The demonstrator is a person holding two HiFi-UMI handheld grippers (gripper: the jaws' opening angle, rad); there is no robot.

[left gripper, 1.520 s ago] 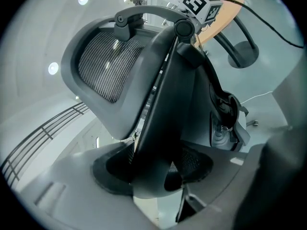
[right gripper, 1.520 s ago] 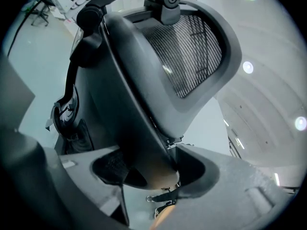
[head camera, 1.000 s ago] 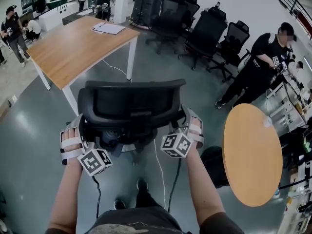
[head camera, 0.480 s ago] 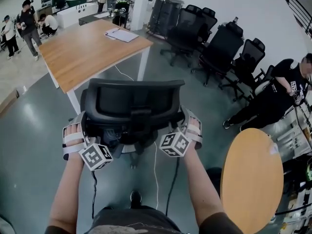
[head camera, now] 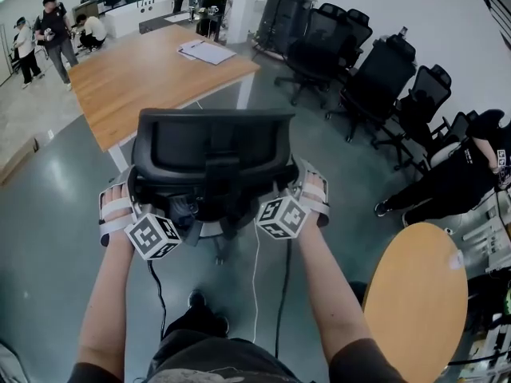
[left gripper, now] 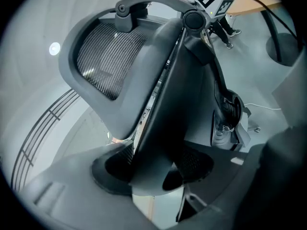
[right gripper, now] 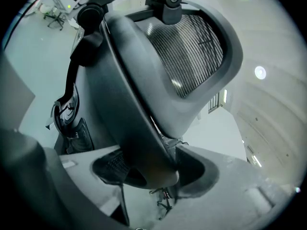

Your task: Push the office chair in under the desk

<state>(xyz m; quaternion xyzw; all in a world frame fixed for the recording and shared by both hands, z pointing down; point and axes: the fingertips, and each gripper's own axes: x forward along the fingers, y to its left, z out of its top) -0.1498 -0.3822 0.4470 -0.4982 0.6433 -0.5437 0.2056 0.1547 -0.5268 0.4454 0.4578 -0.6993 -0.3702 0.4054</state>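
Note:
A black mesh-backed office chair (head camera: 211,162) stands on the grey floor, its backrest facing me. Just beyond it is the wooden desk (head camera: 152,78) with white legs. My left gripper (head camera: 134,207) clamps the backrest's left edge, and my right gripper (head camera: 306,194) clamps the right edge. In the left gripper view the backrest frame (left gripper: 158,80) runs down between the pads of the left gripper (left gripper: 153,164), which press on it. The right gripper view shows the same: the frame (right gripper: 144,71) sits pinched in the right gripper (right gripper: 153,169). The seat and wheels are hidden under the backrest.
Papers (head camera: 206,52) lie on the desk's far end. Several black chairs (head camera: 375,78) line the back right wall. A round wooden table (head camera: 415,302) stands close at my right, with a person in black (head camera: 455,174) behind it. Cables (head camera: 255,270) trail on the floor. People (head camera: 48,30) stand far left.
The chair has rolled forward with both grippers on it, and the desk now lies closer behind the backrest. Both grips look the same.

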